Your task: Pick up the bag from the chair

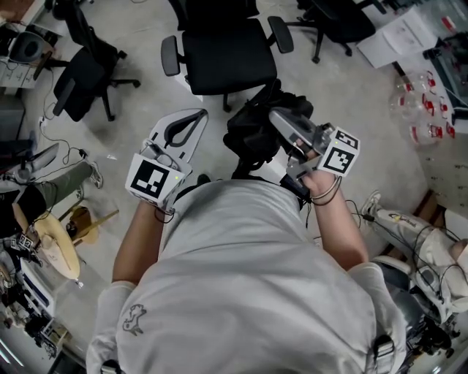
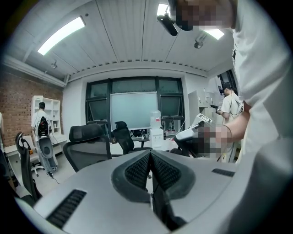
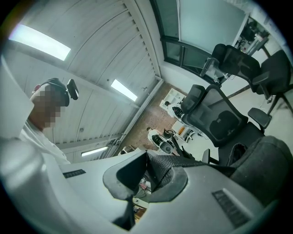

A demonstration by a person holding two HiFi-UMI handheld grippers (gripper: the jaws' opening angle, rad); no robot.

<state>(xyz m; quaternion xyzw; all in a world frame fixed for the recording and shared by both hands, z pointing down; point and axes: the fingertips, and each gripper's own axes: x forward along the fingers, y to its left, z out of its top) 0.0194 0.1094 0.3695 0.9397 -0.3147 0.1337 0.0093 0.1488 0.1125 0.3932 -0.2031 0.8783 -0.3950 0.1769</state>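
Observation:
The black bag [image 1: 252,135] hangs in the air just in front of my body, clear of the black office chair [image 1: 223,55] beyond it. My right gripper [image 1: 276,115] is shut on the bag's woven black strap [image 3: 183,161], which runs from between the jaws to the bag's dark body [image 3: 263,160] at the right of the right gripper view. The empty chair [image 3: 219,119] shows behind it there. My left gripper [image 1: 199,115] is level with the bag and to its left, not touching it. Its jaws [image 2: 150,157] are shut with nothing between them.
A second black chair [image 1: 84,73] stands at the left and a third [image 1: 336,18] at the top right. Cables and gear [image 1: 44,241] crowd the floor at the left. Plastic bottles [image 1: 428,109] and a white machine [image 1: 409,226] lie at the right.

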